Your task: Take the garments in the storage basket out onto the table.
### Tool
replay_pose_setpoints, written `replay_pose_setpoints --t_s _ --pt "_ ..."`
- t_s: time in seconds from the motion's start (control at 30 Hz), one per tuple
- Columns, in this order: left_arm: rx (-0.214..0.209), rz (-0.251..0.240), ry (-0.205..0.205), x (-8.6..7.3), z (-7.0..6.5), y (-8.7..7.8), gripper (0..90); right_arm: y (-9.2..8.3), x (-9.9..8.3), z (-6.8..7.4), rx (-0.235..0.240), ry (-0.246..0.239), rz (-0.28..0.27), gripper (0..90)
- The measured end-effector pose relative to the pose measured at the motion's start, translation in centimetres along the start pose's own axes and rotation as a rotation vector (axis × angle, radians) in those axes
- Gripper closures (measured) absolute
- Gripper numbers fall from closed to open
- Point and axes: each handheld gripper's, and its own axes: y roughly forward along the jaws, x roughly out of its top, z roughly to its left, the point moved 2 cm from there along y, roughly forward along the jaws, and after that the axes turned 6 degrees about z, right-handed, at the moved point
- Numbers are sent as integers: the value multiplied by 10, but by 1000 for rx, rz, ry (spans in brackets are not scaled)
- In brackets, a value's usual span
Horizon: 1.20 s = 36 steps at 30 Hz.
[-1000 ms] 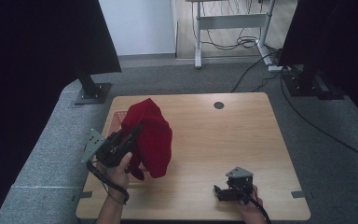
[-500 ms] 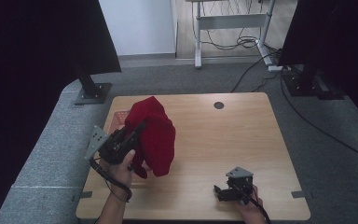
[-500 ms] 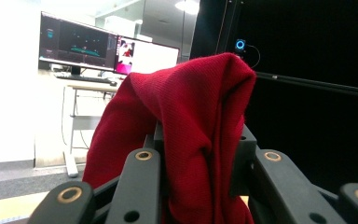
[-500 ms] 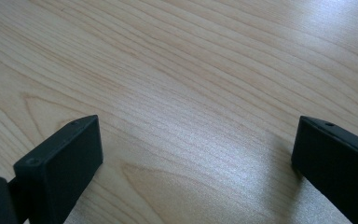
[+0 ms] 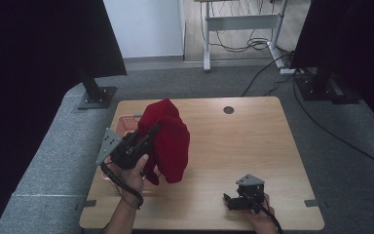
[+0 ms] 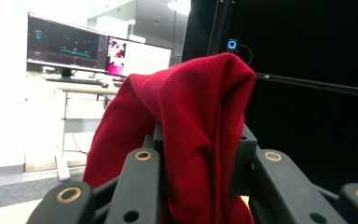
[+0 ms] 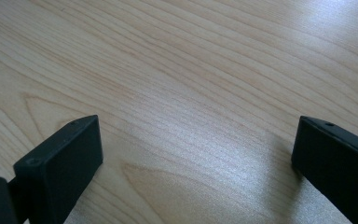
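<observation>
A red cloth hangs bunched above the left part of the wooden table. My left gripper is raised off the table and shut on a fold of it, with the rest drooping below and to the right. In the left gripper view the red cloth is pinched between the black jaws of my left gripper and rises above them. My right gripper rests low at the table's front right, open. In the right gripper view, bare wood lies between the spread jaws of the right gripper.
A pink basket sits on the table's left side, partly behind the cloth. A round cable hole marks the table's far edge. Black stands and cables lie on the grey carpet around the table.
The left gripper and the hanging cloth have shifted slightly to the right. The right gripper has stayed where it was.
</observation>
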Motion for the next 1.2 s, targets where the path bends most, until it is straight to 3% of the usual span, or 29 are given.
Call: replay_pose_setpoints --t_s 1.2 --pt "-39 51 1 -6 -23 32 707 0 0 0 0 0 0 15"
